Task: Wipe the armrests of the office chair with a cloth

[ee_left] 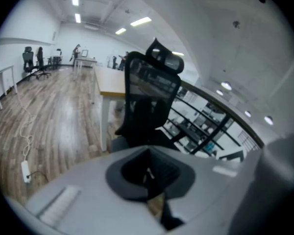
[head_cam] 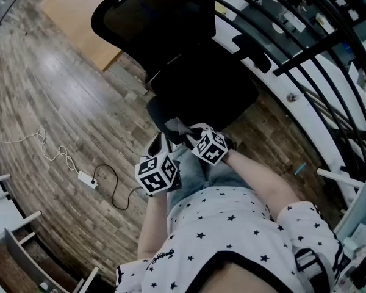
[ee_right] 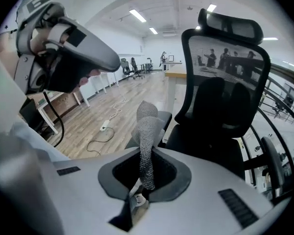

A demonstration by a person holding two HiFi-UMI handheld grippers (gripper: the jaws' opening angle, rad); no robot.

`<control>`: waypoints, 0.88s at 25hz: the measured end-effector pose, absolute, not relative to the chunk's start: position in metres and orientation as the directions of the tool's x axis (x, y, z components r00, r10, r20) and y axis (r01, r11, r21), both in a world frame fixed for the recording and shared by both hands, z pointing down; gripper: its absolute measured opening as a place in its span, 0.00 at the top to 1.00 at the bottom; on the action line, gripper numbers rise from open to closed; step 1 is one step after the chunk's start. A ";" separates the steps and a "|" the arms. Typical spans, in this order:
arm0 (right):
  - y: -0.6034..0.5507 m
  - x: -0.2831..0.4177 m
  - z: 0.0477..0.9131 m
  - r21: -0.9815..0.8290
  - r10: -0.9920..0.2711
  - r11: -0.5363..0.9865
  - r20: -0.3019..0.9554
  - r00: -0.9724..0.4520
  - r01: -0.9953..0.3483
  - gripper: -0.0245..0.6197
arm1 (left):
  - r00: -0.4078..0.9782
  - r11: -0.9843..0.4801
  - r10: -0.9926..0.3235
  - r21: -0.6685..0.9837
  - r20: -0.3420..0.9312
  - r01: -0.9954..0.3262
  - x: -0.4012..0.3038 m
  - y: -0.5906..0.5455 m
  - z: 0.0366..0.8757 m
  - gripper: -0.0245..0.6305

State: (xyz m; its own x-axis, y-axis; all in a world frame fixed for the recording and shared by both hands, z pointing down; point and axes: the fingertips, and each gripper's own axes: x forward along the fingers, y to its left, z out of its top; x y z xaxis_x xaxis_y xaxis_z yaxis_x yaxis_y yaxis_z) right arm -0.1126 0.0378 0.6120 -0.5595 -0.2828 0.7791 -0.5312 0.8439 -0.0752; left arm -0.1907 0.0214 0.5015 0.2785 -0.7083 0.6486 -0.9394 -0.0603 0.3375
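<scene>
A black mesh office chair [head_cam: 195,72] stands in front of me, with one armrest [head_cam: 253,52] toward the railing and the other armrest [ee_right: 159,117] on the floor side. My right gripper [ee_right: 143,182] is shut on a grey knitted cloth [ee_right: 147,136], which sticks up from between its jaws. In the head view the cloth [head_cam: 180,126] shows just short of the seat's front edge, held by the right gripper [head_cam: 192,136]. My left gripper [ee_left: 149,177] is beside it, its jaws pressed together with nothing in them. Both are held close to my body, apart from the chair.
A power strip [head_cam: 86,179] with a looping cable lies on the wood floor at the left. A black railing [head_cam: 305,54] curves behind and right of the chair. A wooden desk [head_cam: 79,17] stands behind it. White tables [ee_right: 95,87] line the far left.
</scene>
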 end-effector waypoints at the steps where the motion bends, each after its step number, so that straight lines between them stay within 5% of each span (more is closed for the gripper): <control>1: 0.033 -0.109 0.608 -0.076 -0.299 0.831 0.775 -0.557 -0.551 0.90 | 0.292 -0.080 -0.705 0.337 0.646 -0.938 -0.187 0.016 0.501 0.96; 22: -0.026 -0.043 0.546 -0.063 -0.576 0.475 0.732 -0.364 -0.878 0.90 | 0.589 -0.486 -0.550 0.348 0.592 -0.802 -0.125 -0.091 0.474 0.96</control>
State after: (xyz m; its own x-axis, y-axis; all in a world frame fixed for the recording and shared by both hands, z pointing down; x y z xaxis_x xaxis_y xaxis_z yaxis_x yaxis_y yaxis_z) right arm -0.0433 -0.0260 0.5457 -0.3644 -0.5755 0.7321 -0.8776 0.4753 -0.0632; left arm -0.1249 -0.0914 0.4735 0.5895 -0.5497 0.5919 -0.8020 -0.4855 0.3479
